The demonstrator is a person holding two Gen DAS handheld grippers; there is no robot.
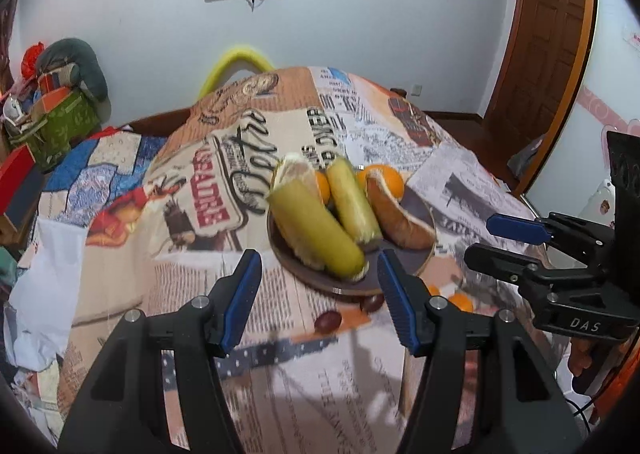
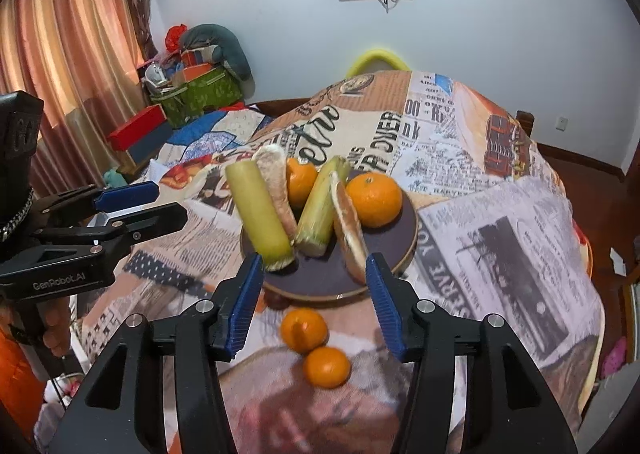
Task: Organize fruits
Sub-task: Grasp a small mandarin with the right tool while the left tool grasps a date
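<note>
A dark round plate (image 2: 320, 280) (image 1: 340, 288) on the newsprint-patterned cloth holds three yellow-green pomelo wedges (image 2: 260, 209) (image 1: 316, 230) and two oranges (image 2: 374, 197). Two loose mandarins (image 2: 304, 330) lie on the cloth just in front of the plate. Two dark red grapes (image 1: 328, 322) lie by the plate's near rim. My left gripper (image 1: 318, 258) (image 2: 170, 201) hovers open before the plate, holding nothing. My right gripper (image 2: 314, 260) (image 1: 482, 240) is open too, above the mandarins, with nothing between its fingers.
The cloth (image 2: 500, 213) drapes over a rounded table and falls away at the sides. A yellow chair back (image 2: 376, 57) rises behind it. Boxes and a green bag (image 2: 200, 93) stand at the back left, and a wooden door (image 1: 548, 33) is at the right.
</note>
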